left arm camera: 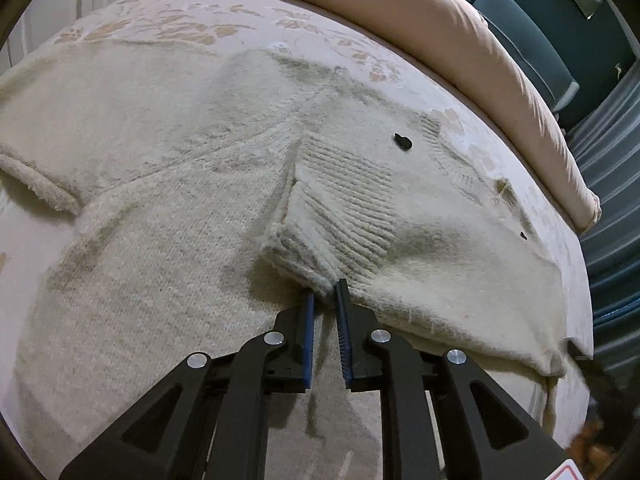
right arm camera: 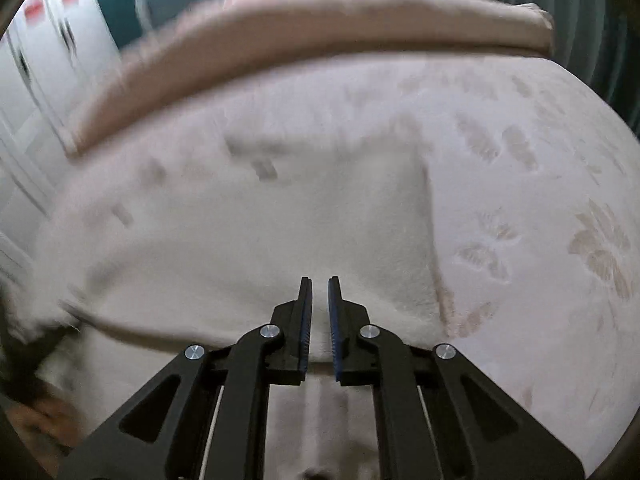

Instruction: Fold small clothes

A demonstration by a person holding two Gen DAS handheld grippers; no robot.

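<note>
On the bed (left arm camera: pixel 248 12), sweater cuff (left arm camera: pixel 304 256) between left fingers (left arm camera: pixel 309 304).

Two fisheye views, each riding on one of my hands and looking steeply down along my fingers at the bed (left arm camera: pixel 248 20) from close above. My left view faces the cream knitted sweater (left arm camera: pixel 160 208), the pink pillow (left arm camera: pixel 460 28) arcing across its upper right. My right view, blurred, looks over the sweater (right arm camera: pixel 260 240) toward the same pillow (right arm camera: pixel 320 20). Both share sweater, patterned bedspread and pillow.
</note>
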